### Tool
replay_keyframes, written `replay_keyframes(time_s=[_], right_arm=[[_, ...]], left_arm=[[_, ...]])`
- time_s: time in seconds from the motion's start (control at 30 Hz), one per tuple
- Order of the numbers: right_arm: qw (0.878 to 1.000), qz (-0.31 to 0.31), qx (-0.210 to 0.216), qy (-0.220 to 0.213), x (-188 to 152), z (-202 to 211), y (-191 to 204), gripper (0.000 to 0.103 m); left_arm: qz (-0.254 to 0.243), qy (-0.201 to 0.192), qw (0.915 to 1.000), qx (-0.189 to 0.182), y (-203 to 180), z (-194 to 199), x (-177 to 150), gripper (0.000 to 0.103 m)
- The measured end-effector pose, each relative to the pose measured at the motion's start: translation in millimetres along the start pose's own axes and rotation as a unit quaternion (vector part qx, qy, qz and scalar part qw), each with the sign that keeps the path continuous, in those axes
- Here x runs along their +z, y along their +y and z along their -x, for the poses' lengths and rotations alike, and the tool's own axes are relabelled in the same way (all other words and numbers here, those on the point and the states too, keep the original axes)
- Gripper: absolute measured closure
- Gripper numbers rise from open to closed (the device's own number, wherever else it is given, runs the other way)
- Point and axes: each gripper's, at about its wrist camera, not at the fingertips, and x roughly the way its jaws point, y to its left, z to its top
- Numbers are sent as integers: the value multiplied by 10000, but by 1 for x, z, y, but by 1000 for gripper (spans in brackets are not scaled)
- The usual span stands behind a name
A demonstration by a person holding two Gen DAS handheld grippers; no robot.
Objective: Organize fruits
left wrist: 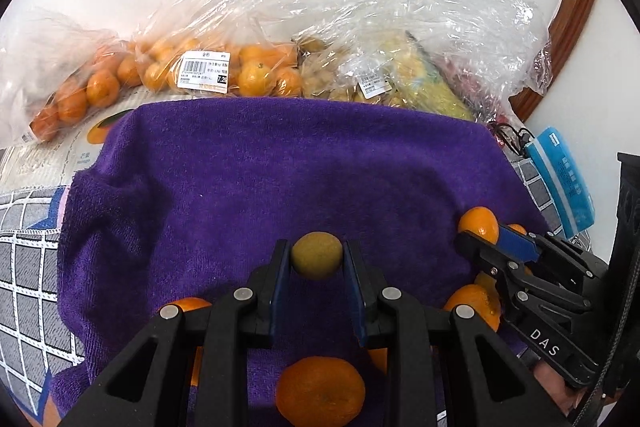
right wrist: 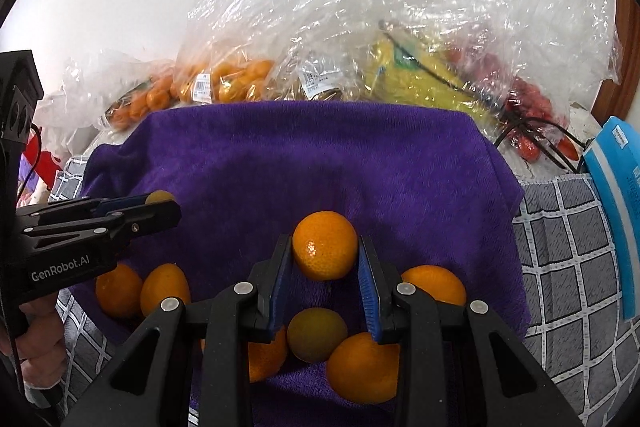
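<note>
Landmark: the purple towel is lying spread over a grey checked cloth, and every place below is given relative to it.
Left gripper: the left gripper is hovering over the near middle of the purple towel, its blue pads pressing both sides of a small yellow-green fruit; in the right wrist view the same gripper is reaching in from the towel's left edge with that fruit showing at its tip.
Right gripper: the right gripper is clamping an orange mandarin over the near part of the purple towel; in the left wrist view it is sitting near the towel's right edge with the mandarin at its tip.
Loose fruit: several oranges are lying on the near end of the purple towel, below and beside the right gripper, and a duller greenish fruit is lying among them, touching two of them.
More loose fruit: one orange is resting on the towel's near edge, under the left gripper.
Bags: clear plastic bags of small oranges are sitting just beyond the towel's far edge, towards its left.
Bananas: a bagged yellow bunch is lying beyond the towel's far right corner, with bagged red fruit further right.
Blue pack: a blue and white packet is lying off the towel's right side.
Hand: a person's hand is gripping the left gripper's handle, off the towel's near left corner.
</note>
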Motion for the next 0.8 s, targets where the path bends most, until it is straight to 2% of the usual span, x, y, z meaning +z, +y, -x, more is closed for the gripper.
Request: replay_keyframes(time_s=[0.3, 0.4, 0.47, 0.7, 0.8], right_arm=[[9999, -38, 112, 6, -2, 0, -2, 70], [9998, -45, 166, -59, -2, 5, -1, 64], [9998, -36, 155, -123, -2, 10, -1, 60], [9986, -188, 290, -396, 7, 43, 1, 54], [9981, -184, 96, -577, 14, 68, 10, 48]], left_arm=[[-52, 111, 9999, 104, -2, -1, 1, 76], [-41, 92, 9998, 167, -1, 4, 0, 68], [-27, 49, 9999, 151, 1, 9, -2, 67], [-112, -111, 9994, 303, 7, 39, -13, 60], [-150, -261, 9987, 419, 11, 61, -20, 55]])
